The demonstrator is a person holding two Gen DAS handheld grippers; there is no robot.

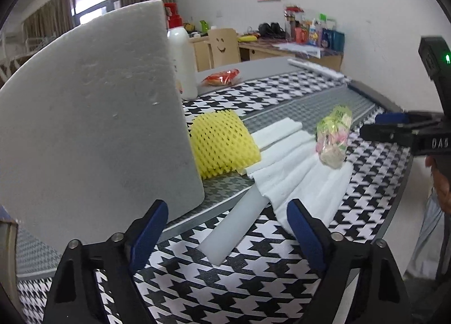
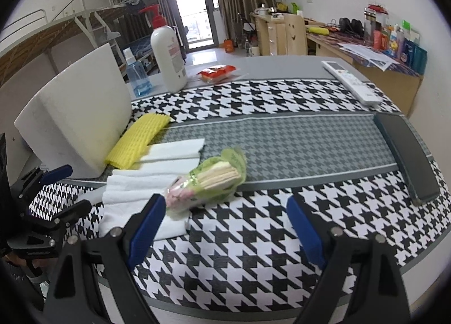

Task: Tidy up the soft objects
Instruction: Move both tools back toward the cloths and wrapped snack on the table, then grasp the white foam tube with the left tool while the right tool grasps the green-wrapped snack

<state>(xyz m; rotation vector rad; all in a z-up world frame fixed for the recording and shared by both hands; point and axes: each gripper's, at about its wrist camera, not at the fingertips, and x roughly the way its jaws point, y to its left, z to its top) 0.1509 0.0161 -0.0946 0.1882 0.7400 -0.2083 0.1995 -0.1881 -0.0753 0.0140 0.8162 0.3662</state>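
A large white foam block (image 1: 93, 109) stands upright on the left; it also shows in the right wrist view (image 2: 81, 115). Beside it lies a yellow foam net (image 1: 222, 145) (image 2: 139, 139). A white towel (image 1: 298, 174) (image 2: 135, 194) lies spread, with a green plastic bag of soft pads (image 1: 334, 138) (image 2: 208, 183) on its edge. A white foam strip (image 1: 234, 228) pokes out from under the towel. My left gripper (image 1: 227, 228) is open and empty over the strip's end. My right gripper (image 2: 222, 225) is open and empty, just short of the bag.
A white pump bottle (image 2: 167, 50), a blue spray bottle (image 2: 136, 74) and a red snack packet (image 2: 215, 72) stand at the back. A white remote (image 2: 351, 81) and a black case (image 2: 408, 154) lie on the right. A cluttered desk (image 2: 366, 53) lines the wall.
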